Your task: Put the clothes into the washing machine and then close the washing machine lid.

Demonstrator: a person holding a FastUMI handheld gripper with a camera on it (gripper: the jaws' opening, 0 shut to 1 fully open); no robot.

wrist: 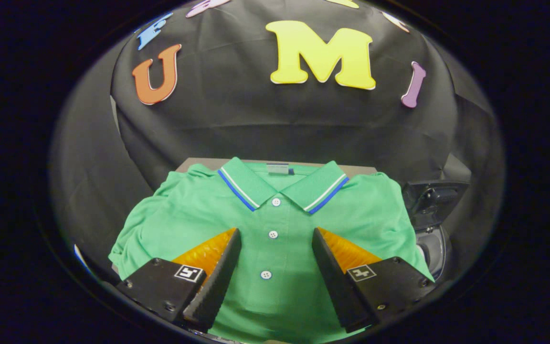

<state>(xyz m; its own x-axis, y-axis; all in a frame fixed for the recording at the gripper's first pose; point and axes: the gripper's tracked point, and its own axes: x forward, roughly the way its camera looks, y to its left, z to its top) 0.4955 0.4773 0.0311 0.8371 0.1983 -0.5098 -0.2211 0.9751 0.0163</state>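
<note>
Your green shirt (275, 224) lies folded and face up on the counter (198, 163), collar toward the booth wall, covering most of it. The washer (431, 215), dark, sits just beside the shirt's right shoulder. Your tongs (276, 234) hang spread wide above the shirt's front, gripping nothing, with the button placket showing between the two fingers (217, 267).

A shirt (275, 224) lies flat on the counter (198, 164), collar toward the far wall. The tool (276, 234) hangs over it, fingers spread either side of the buttons. The washing machine (432, 215) stands right of the shirt.
</note>
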